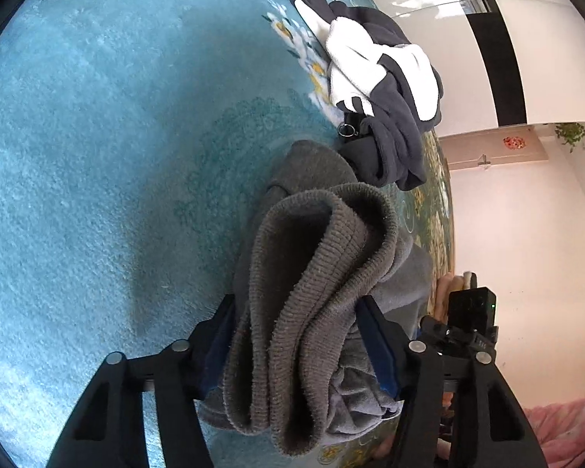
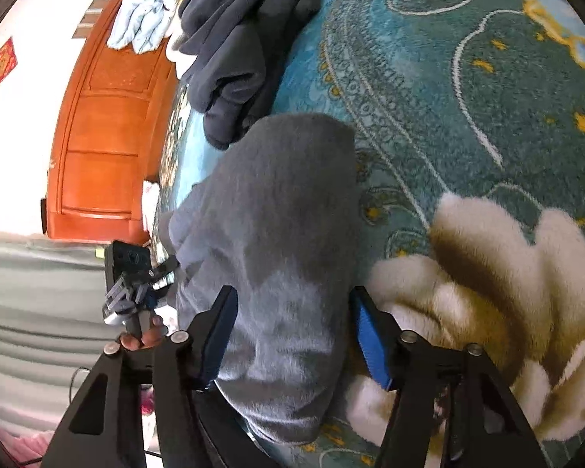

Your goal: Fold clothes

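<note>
Left gripper (image 1: 296, 347) clamps bunched ribbed hem of grey sweater (image 1: 312, 273) | sweater lies on teal carpet (image 1: 78, 156), soft, thick, light, likely droops | right gripper (image 2: 292, 335) pinches its smooth fleece body; hold both near edges.

Underneath, a teal carpet (image 1: 78, 148) with pale swirls, yellow flecks and a cream flower motif (image 2: 487, 273); off to one side, white walls (image 1: 526, 214) with a black band (image 1: 499, 50), bright daylight, an orange wooden cabinet (image 2: 105, 148), grey curtain folds (image 2: 31, 292), pink bedding (image 1: 565, 421).
</note>
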Motion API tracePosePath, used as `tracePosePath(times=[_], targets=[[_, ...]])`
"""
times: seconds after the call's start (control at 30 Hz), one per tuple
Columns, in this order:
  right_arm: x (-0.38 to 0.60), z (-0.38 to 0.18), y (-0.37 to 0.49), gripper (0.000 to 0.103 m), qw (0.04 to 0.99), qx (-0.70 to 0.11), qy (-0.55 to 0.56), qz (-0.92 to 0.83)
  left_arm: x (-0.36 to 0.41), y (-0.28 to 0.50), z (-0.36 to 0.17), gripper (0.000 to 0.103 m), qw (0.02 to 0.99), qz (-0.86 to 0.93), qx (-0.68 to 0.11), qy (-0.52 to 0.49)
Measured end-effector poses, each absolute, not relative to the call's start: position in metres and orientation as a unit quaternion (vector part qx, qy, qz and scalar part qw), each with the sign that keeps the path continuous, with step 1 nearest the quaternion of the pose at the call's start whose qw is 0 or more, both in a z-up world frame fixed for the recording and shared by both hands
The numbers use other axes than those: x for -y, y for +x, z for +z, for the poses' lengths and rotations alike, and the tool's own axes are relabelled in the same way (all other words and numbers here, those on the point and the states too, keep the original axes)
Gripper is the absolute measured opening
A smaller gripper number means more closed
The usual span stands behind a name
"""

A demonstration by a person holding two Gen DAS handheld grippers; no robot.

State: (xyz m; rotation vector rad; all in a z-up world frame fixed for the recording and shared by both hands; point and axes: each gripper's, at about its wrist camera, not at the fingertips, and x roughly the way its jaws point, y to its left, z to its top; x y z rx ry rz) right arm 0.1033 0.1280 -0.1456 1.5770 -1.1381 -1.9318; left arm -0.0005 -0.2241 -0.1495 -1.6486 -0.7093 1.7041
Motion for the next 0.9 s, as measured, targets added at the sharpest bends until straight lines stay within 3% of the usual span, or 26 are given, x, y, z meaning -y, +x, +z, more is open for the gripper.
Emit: tracePosePath(times=[0.27,0.47,0.77,0.87,0.9], targets=[[-0.140,-0.145,0.109,0.053,0.192,0.418,0.560,-0.689,0.228,-0.001,-0.152,0.056,0.314,0.654,0.278,-0.630],[-0.142,-0.144,0.112,0.053,0.189,0.422,0.557,-0.689,0.218,-0.004,-0.146,0.061,0.312,0.671,0.241,-0.628],[-0.146,-0.148,0.111,0.053,0.190,0.429,0.560,-0.683,0.229,-0.008,-0.152,0.065,0.321,0.654,0.300,-0.616],[-0.134,-0.146,0.109,0.053,0.193,0.428,0.559,-0.683,0.231,-0.006,-0.151,0.054,0.309,0.657,0.306,-0.616],[-0.131,-0.146,0.108,0.047,0.193,0.428,0.559,-0.684,0.231,-0.005,-0.149,0.050,0.304,0.660,0.305,-0.616]])
